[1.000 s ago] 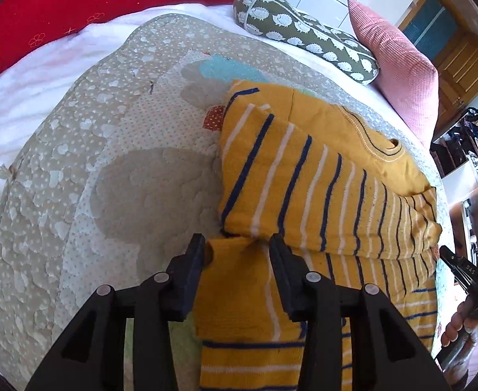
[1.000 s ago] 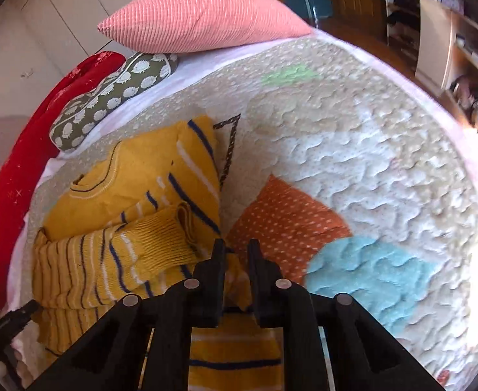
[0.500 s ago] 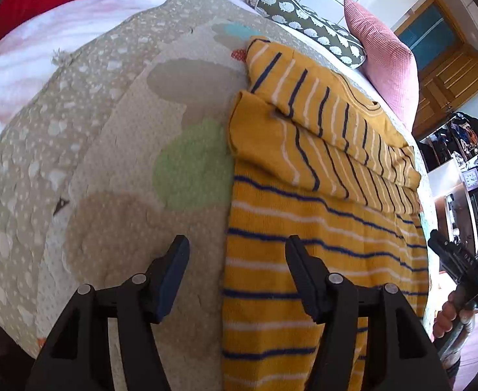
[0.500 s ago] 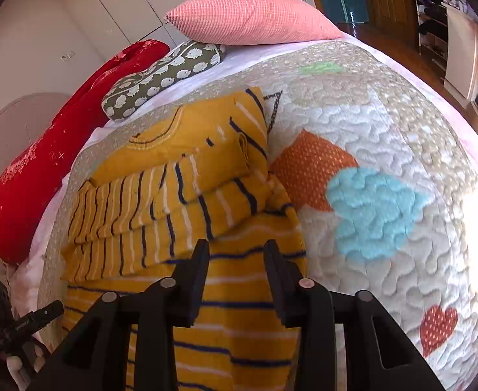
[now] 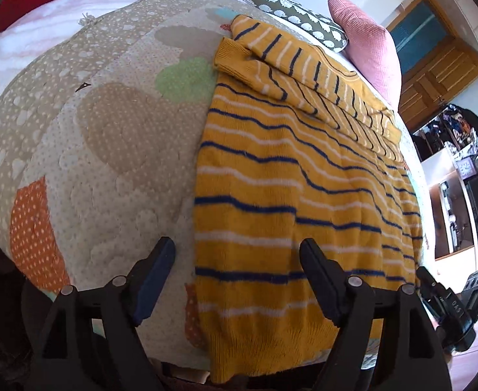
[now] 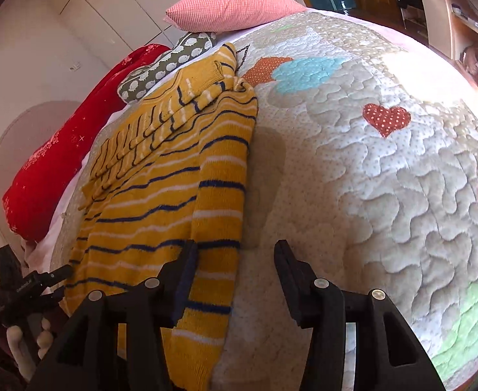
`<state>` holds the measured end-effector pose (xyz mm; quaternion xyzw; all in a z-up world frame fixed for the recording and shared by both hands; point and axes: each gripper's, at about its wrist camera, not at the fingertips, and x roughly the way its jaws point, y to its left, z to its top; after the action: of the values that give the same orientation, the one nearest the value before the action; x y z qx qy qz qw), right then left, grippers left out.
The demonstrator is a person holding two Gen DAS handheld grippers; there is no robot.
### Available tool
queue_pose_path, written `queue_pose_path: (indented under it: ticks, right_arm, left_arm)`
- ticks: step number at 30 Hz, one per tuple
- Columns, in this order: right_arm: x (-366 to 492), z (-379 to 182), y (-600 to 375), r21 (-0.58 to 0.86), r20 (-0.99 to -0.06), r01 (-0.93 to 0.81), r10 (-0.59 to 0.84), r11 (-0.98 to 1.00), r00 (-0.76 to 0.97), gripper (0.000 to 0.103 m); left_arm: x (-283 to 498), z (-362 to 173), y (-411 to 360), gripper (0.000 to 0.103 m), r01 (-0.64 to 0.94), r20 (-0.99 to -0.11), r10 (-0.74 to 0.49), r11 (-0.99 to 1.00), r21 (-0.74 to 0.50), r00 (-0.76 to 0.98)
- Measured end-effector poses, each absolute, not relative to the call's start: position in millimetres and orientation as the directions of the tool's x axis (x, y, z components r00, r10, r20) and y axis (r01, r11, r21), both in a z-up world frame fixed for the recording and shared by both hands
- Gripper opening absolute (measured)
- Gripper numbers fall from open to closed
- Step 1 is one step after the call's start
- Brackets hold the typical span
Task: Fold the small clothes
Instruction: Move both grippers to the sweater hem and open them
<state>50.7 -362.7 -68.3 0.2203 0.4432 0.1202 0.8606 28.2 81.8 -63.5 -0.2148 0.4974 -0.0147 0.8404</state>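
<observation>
We held both grippers, left [image 5: 237, 255] and right [image 6: 235, 255], jaws just opening, empty, above the sweater's [image 5: 271, 176] hem.

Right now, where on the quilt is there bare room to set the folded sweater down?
The widest bare stretch is the quilt right of the striped sweater, around the red heart patch. A narrower strip lies on the sweater's other side, by the green patch. The far end is crowded with the pink pillow and patterned cushion.
</observation>
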Motion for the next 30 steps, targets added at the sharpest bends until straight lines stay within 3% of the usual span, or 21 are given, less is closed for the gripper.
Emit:
queue_pose_path:
  ticks: [5,10,30]
  right_arm:
    - [34,-71,-351,0.516,-0.685,-0.035,0.437,0.856,0.582,0.054]
    - [30,-69,-338,0.482,-0.689,-0.04,0.407,0.875,0.6,0.056]
    - [22,-74,-330,0.496,-0.685,-0.028,0.411,0.868,0.602,0.06]
  left_arm:
    - [14,-65,58,0.091,-0.144,-0.85,-0.172,0.95,-0.276,0.498]
    - [6,-68,40,0.095,-0.133,-0.864,-0.083,0.976,-0.171,0.497]
    - [-2,-73,42,0.1,-0.146,-0.87,-0.095,0.971,-0.187,0.484]
